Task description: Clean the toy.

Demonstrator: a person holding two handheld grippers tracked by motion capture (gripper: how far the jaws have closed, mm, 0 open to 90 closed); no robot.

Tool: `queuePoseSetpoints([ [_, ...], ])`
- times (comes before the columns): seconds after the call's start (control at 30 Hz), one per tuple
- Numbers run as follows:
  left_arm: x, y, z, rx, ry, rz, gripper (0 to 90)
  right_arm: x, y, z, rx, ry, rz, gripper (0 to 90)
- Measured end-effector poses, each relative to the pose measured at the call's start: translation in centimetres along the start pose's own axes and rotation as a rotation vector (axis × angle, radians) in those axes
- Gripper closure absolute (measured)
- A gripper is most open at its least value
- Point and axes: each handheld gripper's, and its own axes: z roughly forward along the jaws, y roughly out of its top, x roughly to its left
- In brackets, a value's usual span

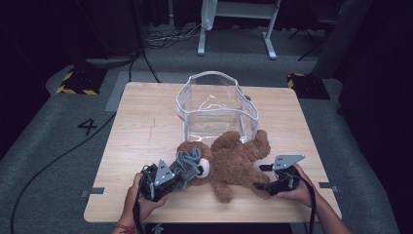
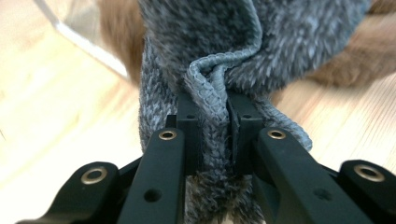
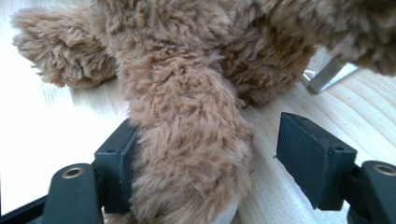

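Observation:
A brown teddy bear (image 1: pixel 234 163) lies on the wooden table (image 1: pixel 141 131), just in front of a clear plastic bin (image 1: pixel 214 105). A grey knitted scarf (image 1: pixel 187 163) is at its head. My left gripper (image 1: pixel 181 181) is shut on a bunched fold of that scarf (image 2: pixel 210 42), which is pinched between the pads of the left gripper (image 2: pixel 215 121). At the bear's other end, my right gripper (image 1: pixel 260 176) stands open around one furry leg (image 3: pixel 187 140). In the right gripper view (image 3: pixel 210 158) the left pad touches the fur and the right pad stands apart.
The clear bin stands open-topped at the table's middle back, its edge (image 3: pixel 327 74) close behind the bear. Bare wood lies to the left of the bear. White table legs and cables are on the floor beyond.

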Motion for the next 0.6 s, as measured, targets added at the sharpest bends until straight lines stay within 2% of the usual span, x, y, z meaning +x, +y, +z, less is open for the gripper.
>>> queuePoseSetpoints([
  [0.07,-0.1,-0.7,0.6,0.048,0.017,0.011,78.0,0.1,0.0,0.1,0.004,0.005,-0.002,29.3],
  [0.13,-0.2,-1.1,1.1,0.070,0.009,0.008,78.0,0.3,0.0,0.3,0.006,0.018,-0.012,33.3],
  [0.23,-0.5,-1.1,1.4,0.067,0.001,0.011,78.0,0.7,0.1,0.5,0.013,0.017,-0.036,40.3],
  [0.3,-0.9,-0.9,1.4,0.070,0.017,0.022,78.0,0.9,0.1,0.6,-0.006,0.015,-0.040,46.0],
  [0.33,-0.9,-0.8,1.3,0.056,0.016,0.007,77.9,1.0,0.1,0.8,-0.013,0.020,-0.041,48.4],
  [0.43,-1.3,-0.2,0.8,-0.004,0.034,0.005,77.8,1.3,0.2,1.0,-0.029,0.009,-0.050,53.6],
  [0.5,-1.6,0.3,0.6,-0.041,0.024,0.012,77.8,1.3,0.3,1.0,-0.037,0.017,-0.047,55.1],
  [0.6,-2.6,1.2,0.1,-0.094,0.014,0.047,77.8,1.5,0.4,1.2,-0.043,0.023,-0.037,55.6],
])
